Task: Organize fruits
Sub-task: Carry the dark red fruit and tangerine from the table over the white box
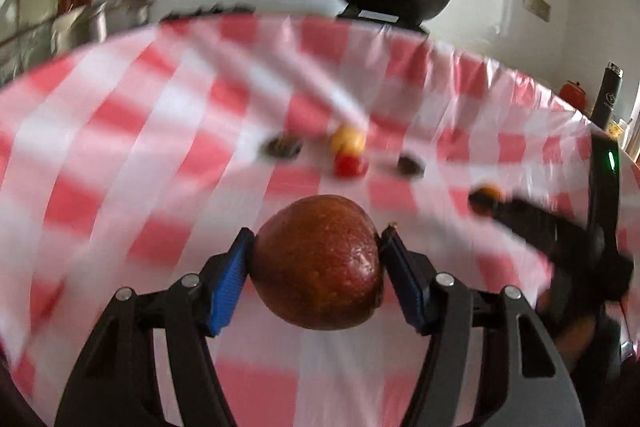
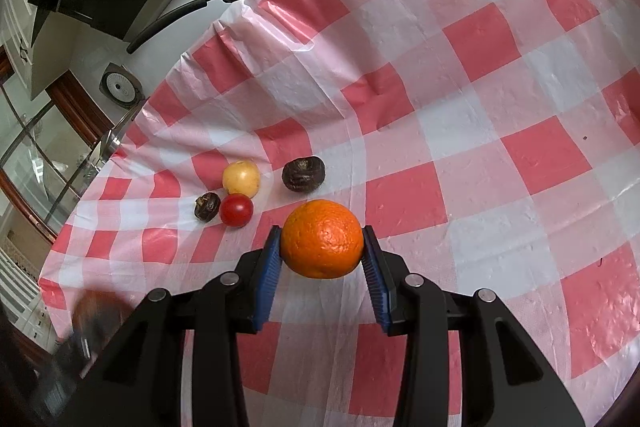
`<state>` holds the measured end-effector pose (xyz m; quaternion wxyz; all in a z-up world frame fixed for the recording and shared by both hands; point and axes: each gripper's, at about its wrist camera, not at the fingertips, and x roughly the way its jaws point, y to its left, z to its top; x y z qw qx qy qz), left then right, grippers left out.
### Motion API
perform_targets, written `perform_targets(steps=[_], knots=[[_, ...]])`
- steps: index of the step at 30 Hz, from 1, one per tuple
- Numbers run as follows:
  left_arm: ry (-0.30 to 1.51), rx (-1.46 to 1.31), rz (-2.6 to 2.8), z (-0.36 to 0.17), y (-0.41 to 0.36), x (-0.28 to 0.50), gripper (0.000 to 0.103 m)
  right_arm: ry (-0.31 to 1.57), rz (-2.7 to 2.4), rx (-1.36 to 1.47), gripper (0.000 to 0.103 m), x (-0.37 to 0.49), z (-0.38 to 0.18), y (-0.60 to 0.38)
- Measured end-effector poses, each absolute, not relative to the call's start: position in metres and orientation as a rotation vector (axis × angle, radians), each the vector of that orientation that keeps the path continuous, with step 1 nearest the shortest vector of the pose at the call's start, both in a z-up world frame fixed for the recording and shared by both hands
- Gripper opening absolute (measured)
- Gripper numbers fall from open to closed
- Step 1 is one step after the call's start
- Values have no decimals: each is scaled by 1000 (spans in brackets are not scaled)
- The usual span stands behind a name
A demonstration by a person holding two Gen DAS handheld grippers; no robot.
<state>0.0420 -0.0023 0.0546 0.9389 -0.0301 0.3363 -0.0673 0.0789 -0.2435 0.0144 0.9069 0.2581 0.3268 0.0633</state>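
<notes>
left gripper (image 1: 316,251) fingers clamped on brown-red fruit (image 1: 318,261) lower centre, right gripper (image 2: 322,253) fingers gripping orange (image 2: 322,238) mid-frame, over checkered counter (image 2: 480,107)

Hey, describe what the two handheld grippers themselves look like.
The left gripper and right gripper match: black angular linkage arms with round silver pivot pins and ribbed blue pads on the fingers. In the left view the right gripper's dark body shows a green light.

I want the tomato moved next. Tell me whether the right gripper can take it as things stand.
Probably not yet. The right gripper is shut on the orange, so its jaws are full. The tomato lies uncovered just ahead on the tablecloth, touching the yellow fruit.
</notes>
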Motion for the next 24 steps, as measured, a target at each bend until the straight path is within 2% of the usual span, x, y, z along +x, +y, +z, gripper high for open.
perform_targets(steps=[8, 24], knots=[[711, -97, -90, 50, 38, -30, 65, 713, 139, 492, 40, 73, 16, -233], [684, -135, -32, 44, 97, -126, 65, 752, 382, 369, 40, -71, 45, -111]])
